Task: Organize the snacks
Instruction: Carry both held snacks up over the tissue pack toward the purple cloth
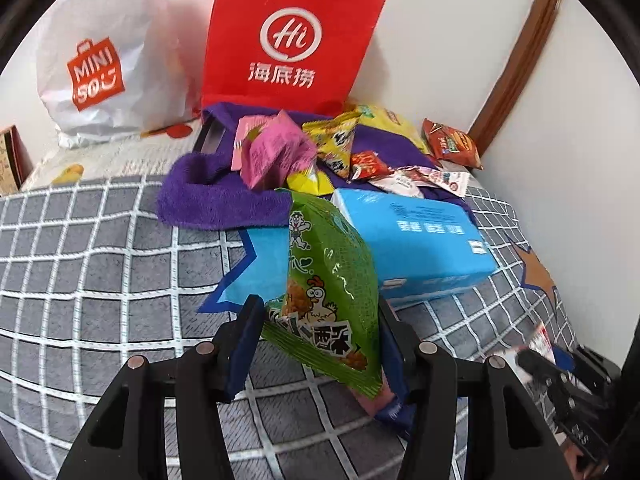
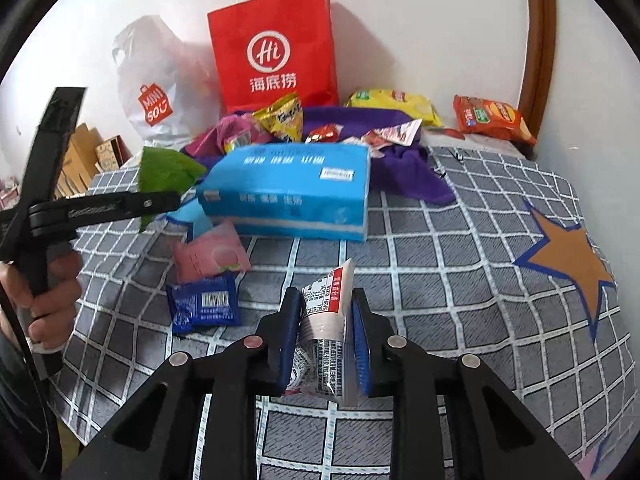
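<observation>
Two carrier bags: one red paper bag (image 2: 276, 48) and one white plastic bag (image 2: 154, 92). One blue tissue box (image 2: 288, 196). One purple towel (image 1: 208, 196).

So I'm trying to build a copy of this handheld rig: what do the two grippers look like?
Both the left gripper and right gripper have black angular linkage arms with round silver pins, and ribbed blue pads on the fingers. Seen side-on, the left one has a black pistol-style handle.

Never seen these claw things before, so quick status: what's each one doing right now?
Left gripper shut on green snack bag. Right gripper shut on white sachet. Blue tissue box ahead, before red bag.
</observation>
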The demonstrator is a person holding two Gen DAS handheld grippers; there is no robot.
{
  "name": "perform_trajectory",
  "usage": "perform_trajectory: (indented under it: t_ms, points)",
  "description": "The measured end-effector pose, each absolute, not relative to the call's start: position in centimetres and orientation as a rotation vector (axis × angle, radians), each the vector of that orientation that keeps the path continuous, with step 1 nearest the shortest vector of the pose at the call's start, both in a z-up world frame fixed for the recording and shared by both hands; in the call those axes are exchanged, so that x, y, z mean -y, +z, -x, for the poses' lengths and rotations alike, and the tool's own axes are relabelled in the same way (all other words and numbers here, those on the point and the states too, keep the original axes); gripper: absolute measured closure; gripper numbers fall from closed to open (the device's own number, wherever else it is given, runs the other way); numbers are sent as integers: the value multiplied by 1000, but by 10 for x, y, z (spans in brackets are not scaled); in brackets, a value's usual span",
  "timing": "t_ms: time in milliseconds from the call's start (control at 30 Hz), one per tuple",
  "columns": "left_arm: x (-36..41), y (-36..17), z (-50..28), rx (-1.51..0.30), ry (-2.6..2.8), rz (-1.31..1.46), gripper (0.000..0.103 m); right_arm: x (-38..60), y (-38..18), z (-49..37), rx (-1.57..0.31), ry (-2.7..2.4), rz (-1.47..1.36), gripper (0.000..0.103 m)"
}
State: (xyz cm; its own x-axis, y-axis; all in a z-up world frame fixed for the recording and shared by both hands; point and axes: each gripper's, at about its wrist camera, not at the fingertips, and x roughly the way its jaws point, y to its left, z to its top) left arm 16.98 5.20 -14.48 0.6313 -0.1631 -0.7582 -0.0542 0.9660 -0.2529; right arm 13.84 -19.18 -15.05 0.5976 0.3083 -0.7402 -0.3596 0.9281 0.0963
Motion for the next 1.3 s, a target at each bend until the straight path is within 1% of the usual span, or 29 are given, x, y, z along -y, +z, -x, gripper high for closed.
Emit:
perform_trajectory:
  t_ms: [200,333,633,967,1300]
  points:
    - [-55,-119,-163,-887,-75,251,51,191,-135,-154,-836,375,33,79]
    - [-62,-103,-166,-902,-118,309,52,186,-113,-169,-807,367,18,79]
    - [-65,-63,-181,-871,-86,263,52,170,-68,-210,-776,356,-7,79]
    - [-75,-29,-227,-846,-72,257,52,142,-19,-268,-710,388,-42,79]
    - [-87,-12,-288,-834,-75,261,52,111,-7,-322,-688,433,-35,79]
